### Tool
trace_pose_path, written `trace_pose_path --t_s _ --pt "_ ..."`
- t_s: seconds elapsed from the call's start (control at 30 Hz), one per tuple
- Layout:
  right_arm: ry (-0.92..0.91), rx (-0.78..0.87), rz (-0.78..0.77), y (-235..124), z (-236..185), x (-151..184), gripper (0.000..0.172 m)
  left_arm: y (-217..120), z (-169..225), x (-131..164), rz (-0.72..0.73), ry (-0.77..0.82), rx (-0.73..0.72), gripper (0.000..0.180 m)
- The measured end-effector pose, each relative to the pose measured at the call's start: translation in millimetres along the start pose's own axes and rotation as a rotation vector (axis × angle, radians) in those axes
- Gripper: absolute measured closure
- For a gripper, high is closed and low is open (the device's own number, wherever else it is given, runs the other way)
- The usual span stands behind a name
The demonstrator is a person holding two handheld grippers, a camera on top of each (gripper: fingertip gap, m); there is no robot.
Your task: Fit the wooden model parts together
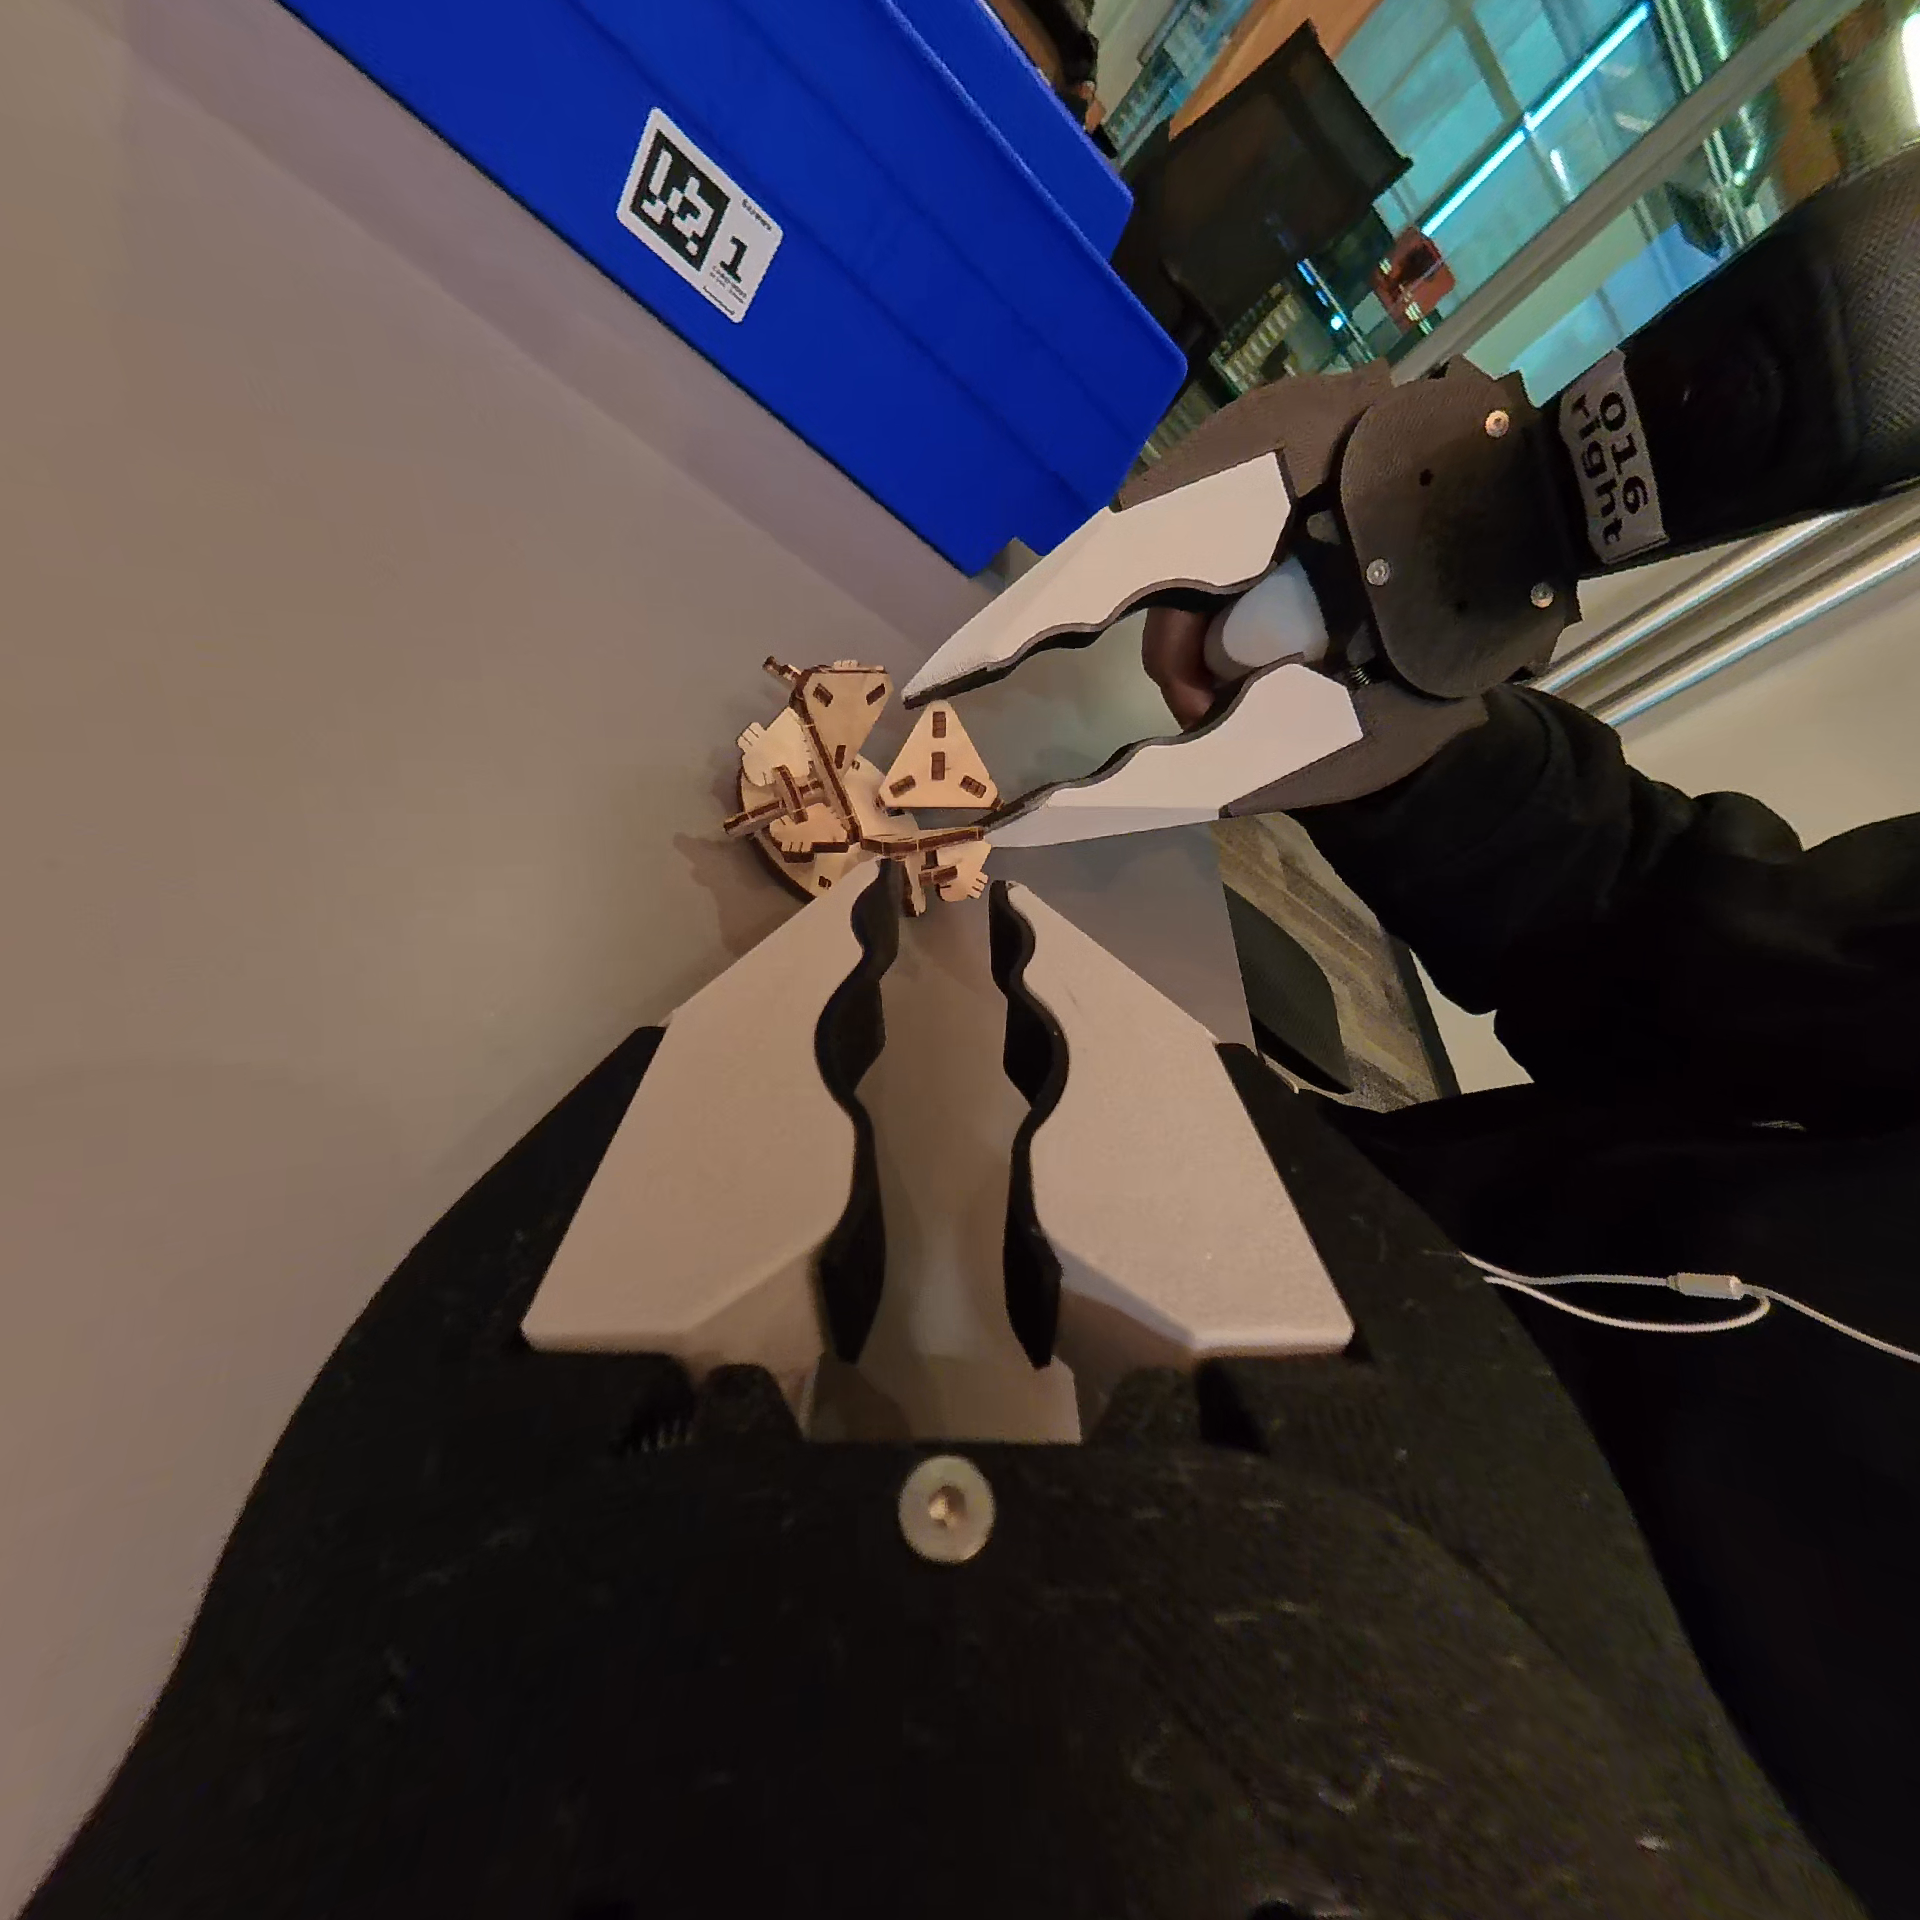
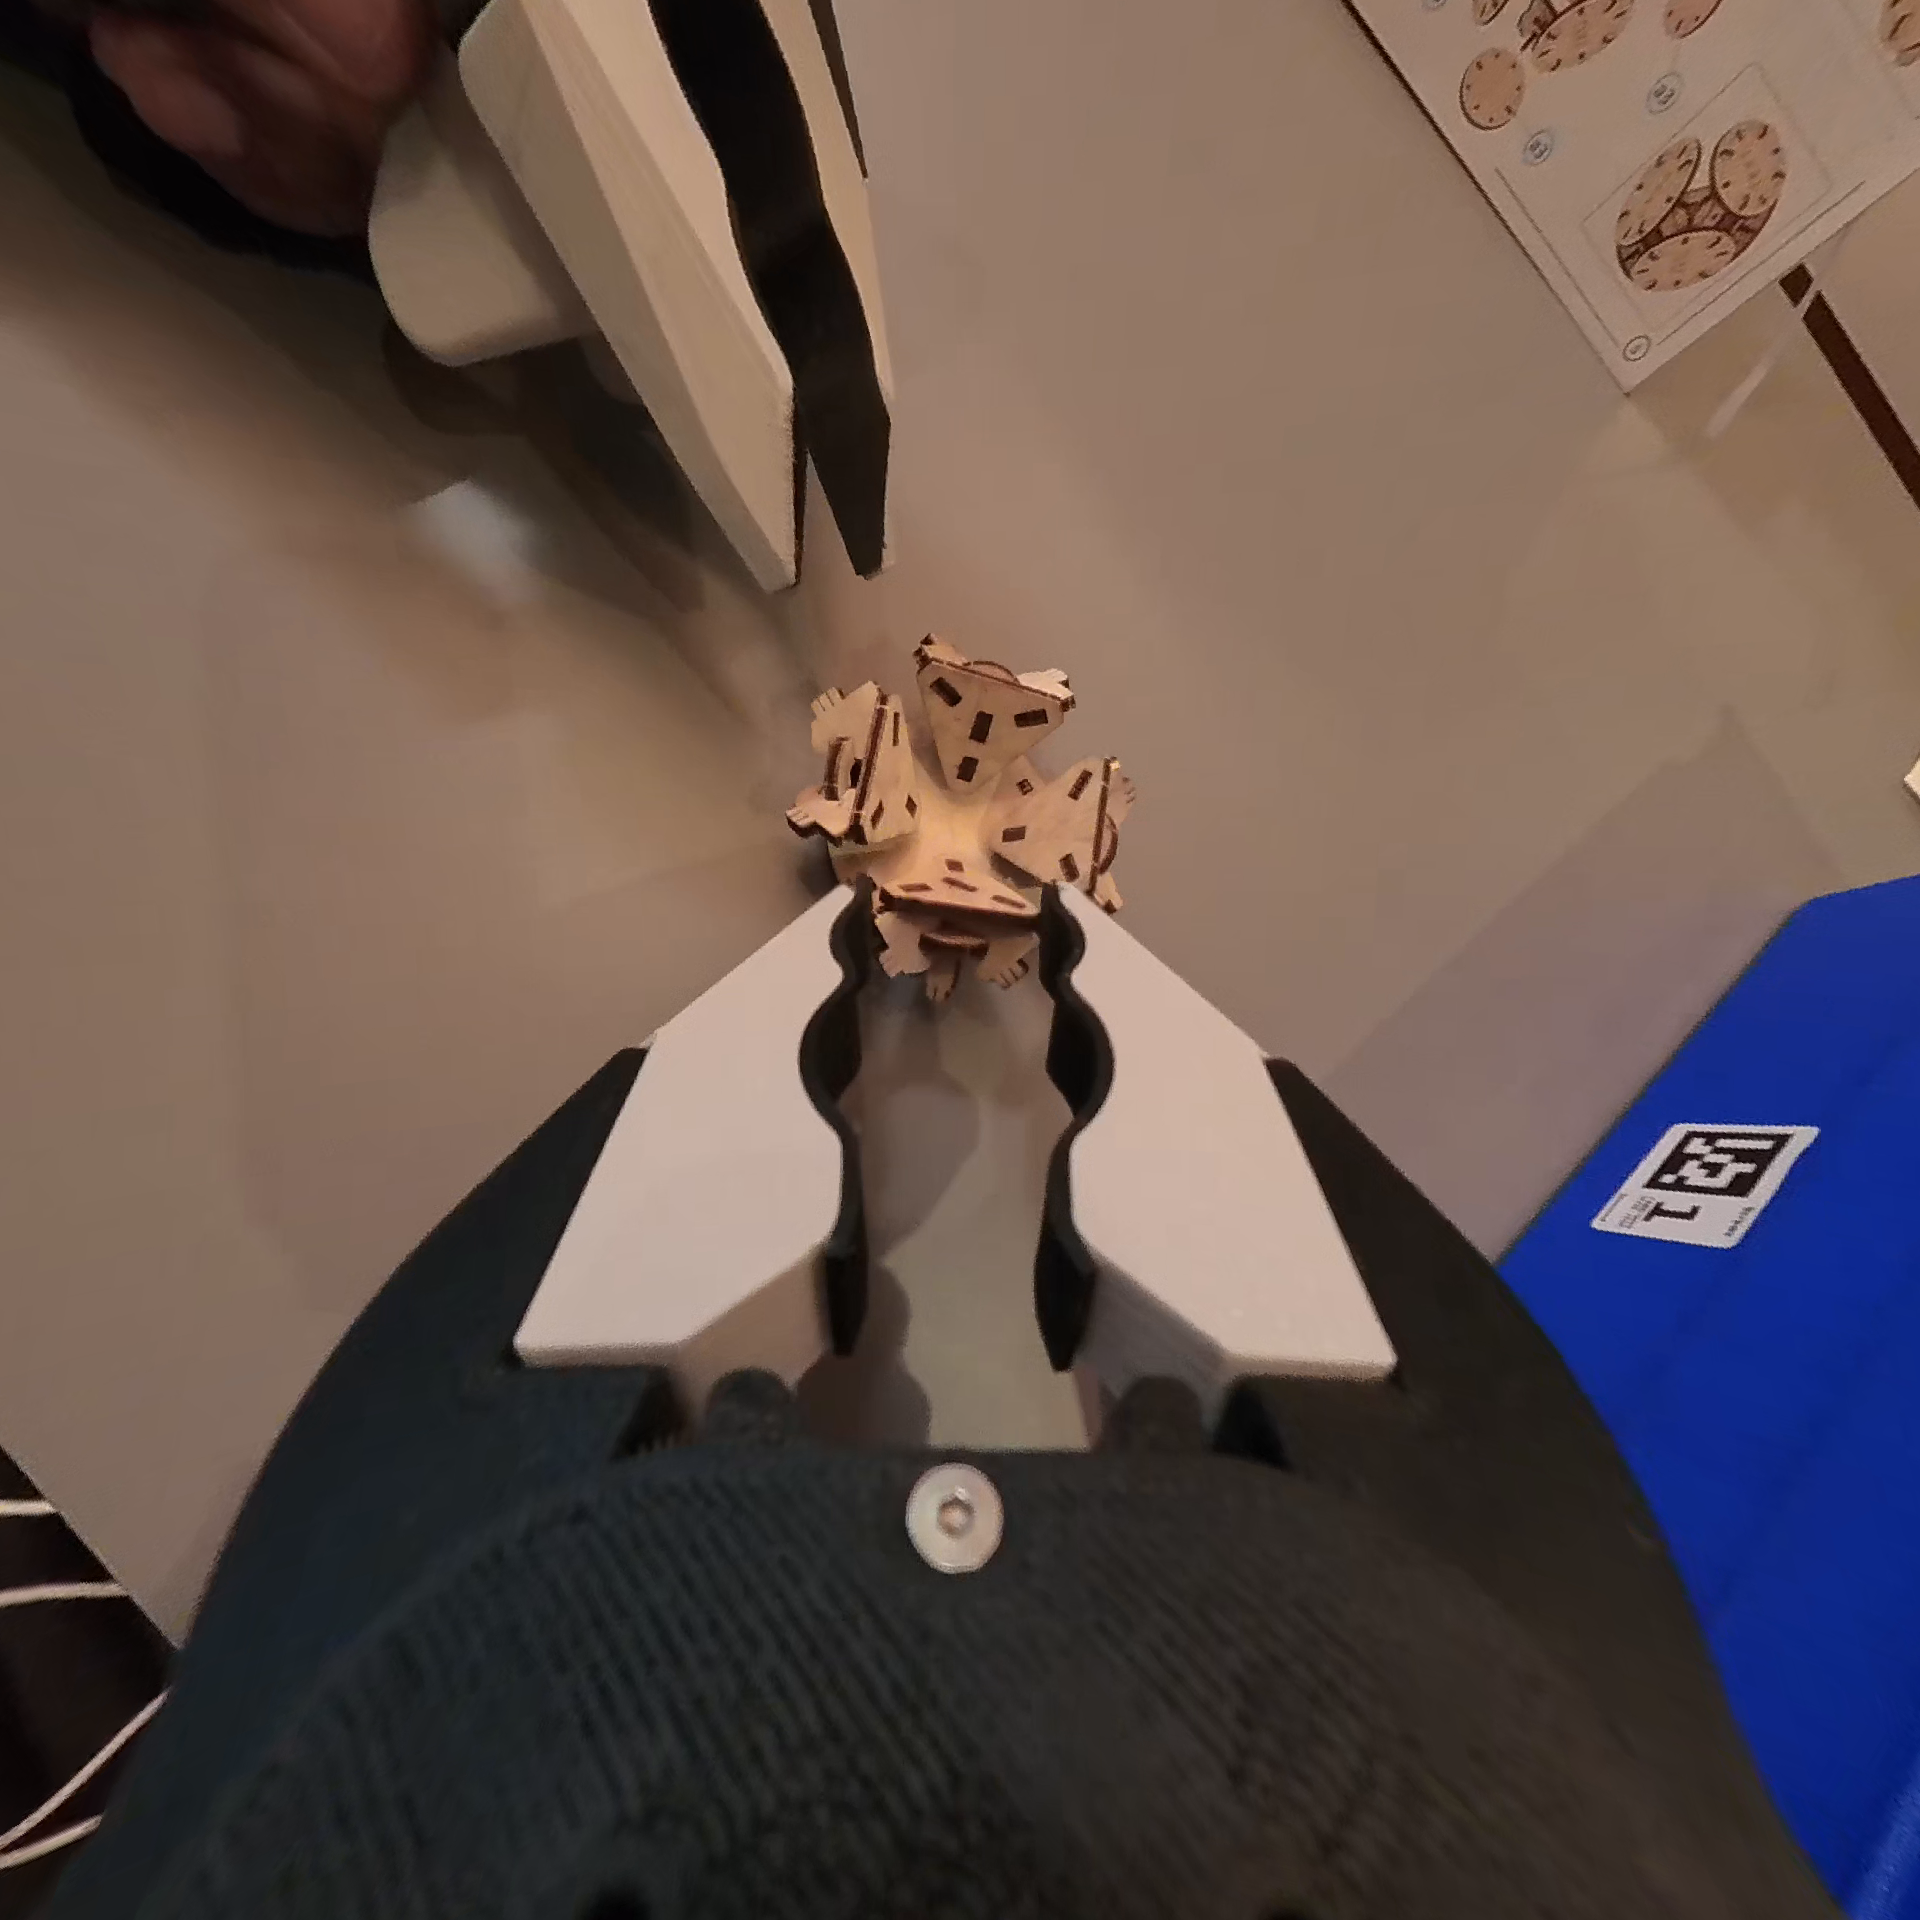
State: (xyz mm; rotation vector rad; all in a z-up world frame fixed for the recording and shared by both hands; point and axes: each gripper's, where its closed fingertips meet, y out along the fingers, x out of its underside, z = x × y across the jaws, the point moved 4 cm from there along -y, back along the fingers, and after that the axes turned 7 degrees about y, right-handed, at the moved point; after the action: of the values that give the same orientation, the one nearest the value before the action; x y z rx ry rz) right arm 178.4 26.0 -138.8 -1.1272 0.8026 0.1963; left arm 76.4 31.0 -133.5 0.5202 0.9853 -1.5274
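A small wooden model (image 1: 821, 790) made of slotted plywood parts stands on a round base on the grey table (image 1: 312, 727). It also shows in the right wrist view (image 2: 956, 790). My right gripper (image 2: 954, 909) is shut on one of the model's triangular panels (image 2: 956, 896), with both pads against its edges. The left wrist view shows the same grasp on the panel (image 1: 940, 769). My left gripper (image 1: 943, 888) is slightly open and holds nothing. Its tips are just short of the model's near tabs. In the right wrist view, the left gripper (image 2: 831, 566) hangs a little apart from the model.
A blue bin (image 1: 831, 260) with a black-and-white tag stands behind the model and shows in the right wrist view (image 2: 1714, 1247) too. A printed assembly sheet (image 2: 1662, 156) lies at the far right. A person's black sleeve (image 1: 1662, 935) and a white cable (image 1: 1662, 1309) are on the right. Spacing between my two grippers at the tips: around 6 cm.
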Motion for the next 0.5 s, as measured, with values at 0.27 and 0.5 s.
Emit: trace_pose_path --t_s 0.27,0.5 --pt "-0.003 -0.009 -0.015 0.7 0.1 1.2 0.141 -0.2 -0.1 -0.2 0.003 -0.004 0.003 0.166" --pt "0.015 -0.039 -0.039 0.0 -1.5 0.7 0.141 -0.1 -0.2 -0.2 0.002 -0.005 0.003 0.166"
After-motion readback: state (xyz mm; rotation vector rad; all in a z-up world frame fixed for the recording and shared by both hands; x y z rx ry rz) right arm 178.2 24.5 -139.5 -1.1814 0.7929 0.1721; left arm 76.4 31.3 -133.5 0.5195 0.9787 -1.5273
